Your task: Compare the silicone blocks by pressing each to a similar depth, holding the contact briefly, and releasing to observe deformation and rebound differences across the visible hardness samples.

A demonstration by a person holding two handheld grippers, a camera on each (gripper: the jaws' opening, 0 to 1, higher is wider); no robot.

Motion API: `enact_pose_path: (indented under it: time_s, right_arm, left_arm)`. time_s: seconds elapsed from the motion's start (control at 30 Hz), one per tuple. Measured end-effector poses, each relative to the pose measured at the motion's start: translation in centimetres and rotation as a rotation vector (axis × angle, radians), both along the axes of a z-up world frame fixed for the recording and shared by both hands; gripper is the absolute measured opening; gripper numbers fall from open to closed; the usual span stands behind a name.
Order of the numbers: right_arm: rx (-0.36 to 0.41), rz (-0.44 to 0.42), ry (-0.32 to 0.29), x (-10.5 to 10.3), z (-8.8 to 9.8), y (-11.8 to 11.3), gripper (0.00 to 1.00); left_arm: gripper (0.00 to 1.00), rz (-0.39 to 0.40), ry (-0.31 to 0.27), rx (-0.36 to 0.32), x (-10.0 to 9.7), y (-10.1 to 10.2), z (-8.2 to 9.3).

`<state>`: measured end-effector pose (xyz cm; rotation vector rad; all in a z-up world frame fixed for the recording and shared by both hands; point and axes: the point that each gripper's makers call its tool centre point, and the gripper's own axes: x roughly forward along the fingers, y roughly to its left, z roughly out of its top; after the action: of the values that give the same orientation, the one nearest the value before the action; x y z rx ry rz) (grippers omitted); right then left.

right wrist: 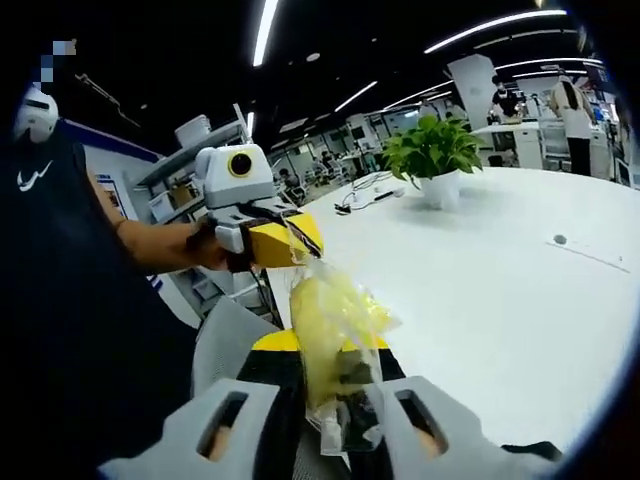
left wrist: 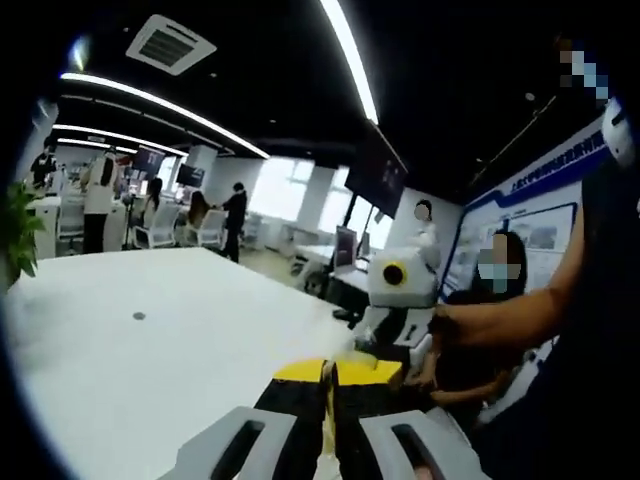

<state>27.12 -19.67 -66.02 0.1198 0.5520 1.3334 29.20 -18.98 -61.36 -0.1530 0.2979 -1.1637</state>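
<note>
One crinkled clear bag [right wrist: 335, 345], yellow contents

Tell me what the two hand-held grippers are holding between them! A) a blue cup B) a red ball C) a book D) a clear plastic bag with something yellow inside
D: the right hand-held gripper and the left hand-held gripper each pinch one end of a clear plastic bag with yellow contents.

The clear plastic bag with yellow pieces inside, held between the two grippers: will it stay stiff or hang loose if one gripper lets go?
Probably loose: the plastic bag is thin and crinkled, sagging between the right gripper and the left gripper. It looks light. The film may be slippery, so it could slide out.
</note>
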Motion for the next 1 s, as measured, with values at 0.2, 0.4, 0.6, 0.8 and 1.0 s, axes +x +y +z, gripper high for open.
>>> enact_pose_path:
  time_s: [0.2, 0.4, 0.6, 0.8, 1.0]
  right_arm:
    - [-0.031, -0.008, 0.006, -0.4, -0.4, -0.5, 0.09]
    - [0.000, -0.021, 0.017, -0.5, -0.4, -0.7, 0.11]
    - [0.063, -0.074, -0.044, 0.6, 0.6, -1.2, 0.16]
    - [0.126, -0.143, -0.051, 1.5, 1.3, -1.5, 0.28]
    - [0.160, -0.263, -0.046, 1.7, 0.5, -3.1, 0.59]
  left_arm:
    - [0.00, -0.010, 0.041, 0.022, -0.3, -0.4, -0.7]
    - [0.00, 0.003, 0.055, 0.010, -0.4, -0.4, -0.3]
    - [0.00, 0.000, 0.039, -0.030, -0.3, -0.8, 1.3]
    - [0.00, -0.042, 0.033, -0.045, -0.5, -1.8, 1.9]
    - [0.00, -0.068, 0.036, -0.049, -0.7, -2.7, 1.7]
